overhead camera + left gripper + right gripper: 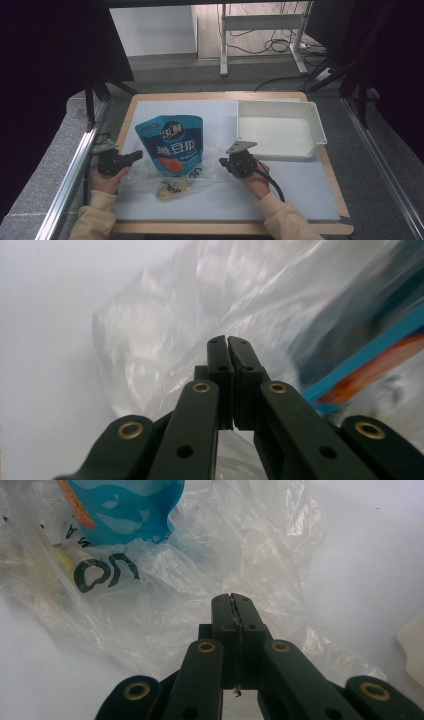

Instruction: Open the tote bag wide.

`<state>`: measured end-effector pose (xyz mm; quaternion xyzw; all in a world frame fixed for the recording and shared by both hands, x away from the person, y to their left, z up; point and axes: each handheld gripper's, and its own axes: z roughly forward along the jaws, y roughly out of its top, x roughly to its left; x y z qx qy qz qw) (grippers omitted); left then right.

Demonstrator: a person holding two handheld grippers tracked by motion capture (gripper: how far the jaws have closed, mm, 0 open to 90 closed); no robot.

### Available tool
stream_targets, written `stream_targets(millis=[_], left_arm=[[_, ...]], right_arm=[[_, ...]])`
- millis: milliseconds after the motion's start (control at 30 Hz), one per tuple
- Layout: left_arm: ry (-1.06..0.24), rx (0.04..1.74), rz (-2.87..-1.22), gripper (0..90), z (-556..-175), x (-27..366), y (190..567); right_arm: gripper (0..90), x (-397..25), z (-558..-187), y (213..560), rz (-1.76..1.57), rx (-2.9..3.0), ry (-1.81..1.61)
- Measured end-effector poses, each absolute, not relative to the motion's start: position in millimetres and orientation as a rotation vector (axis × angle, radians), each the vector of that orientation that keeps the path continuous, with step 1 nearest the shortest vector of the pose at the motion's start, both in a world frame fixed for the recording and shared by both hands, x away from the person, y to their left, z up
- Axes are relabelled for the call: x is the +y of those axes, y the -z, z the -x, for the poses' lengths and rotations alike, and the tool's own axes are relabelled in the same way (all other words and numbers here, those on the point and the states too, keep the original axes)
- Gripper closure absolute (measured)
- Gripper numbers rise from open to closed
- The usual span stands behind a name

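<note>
A clear plastic bag (211, 150) lies crumpled on the white mat, printed with black letters (106, 572). A blue snack pouch (172, 142) rests on top of it, its lower end tucked into the film. A small yellow packet (172, 189) sits inside the bag near the front. My left gripper (140, 154) is at the bag's left edge, jaws shut, with film (165, 330) bunched at its tips (227, 339). At the bag's right edge, my right gripper (221, 161) is shut with a thin line of film pinched in its seam (231, 596).
A white rectangular tray (280, 150) stands at the back right of the table, just beyond my right gripper, and its corner (412, 640) is close by. The white mat (290, 190) is bare to the front right. A metal rail runs along the table's left side.
</note>
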<state>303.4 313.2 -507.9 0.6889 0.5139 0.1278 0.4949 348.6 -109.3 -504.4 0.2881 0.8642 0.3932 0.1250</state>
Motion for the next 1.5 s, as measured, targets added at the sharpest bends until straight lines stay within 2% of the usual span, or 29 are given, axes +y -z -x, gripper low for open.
stream_targets(millis=[167, 200, 300, 400, 467, 567, 867, 1067, 1233, 1500], left_arm=[[-0.298, 1.198, -1.613, 81.9, -297.1, 318.2, 496.0], [-0.328, 1.196, -1.611, 75.1, -295.3, 316.3, 493.5], [-0.387, 1.188, -1.639, 46.6, -292.3, 309.2, 485.7], [-0.358, 1.168, -1.649, 26.8, -292.7, 305.8, 480.7], [-0.35, 1.154, -1.649, 19.3, -292.0, 305.8, 478.6], [-0.355, 1.151, -1.637, 16.9, -289.9, 309.1, 474.5], [-0.388, 1.139, -1.6, 18.0, -269.8, 321.4, 457.8], [-0.422, 1.152, -1.595, 19.0, -253.6, 325.7, 455.4], [-0.425, 1.134, -1.592, 19.3, -247.7, 323.7, 454.2], [-0.455, 1.103, -1.635, 19.1, -245.0, 315.8, 450.3]], right_arm=[[89.0, -108.8, -348.3, 503.7, -0.832, 2.519, -1.144], [89.0, -108.8, -348.5, 503.9, -0.835, 2.519, -1.144], [89.0, -109.2, -348.8, 504.3, -0.837, 2.519, -1.142], [89.0, -109.3, -348.7, 503.9, -0.838, 2.518, -1.144], [89.0, -109.4, -348.7, 503.8, -0.838, 2.518, -1.144], [89.0, -109.4, -348.8, 503.9, -0.838, 2.519, -1.144], [88.9, -110.2, -349.1, 503.7, -0.84, 2.518, -1.152], [85.5, -111.7, -346.4, 495.2, -0.831, 2.502, -1.202], [75.4, -110.7, -340.2, 480.1, -0.792, 2.501, -1.311], [51.8, -109.4, -333.5, 461.4, -0.786, 2.445, -1.388]])
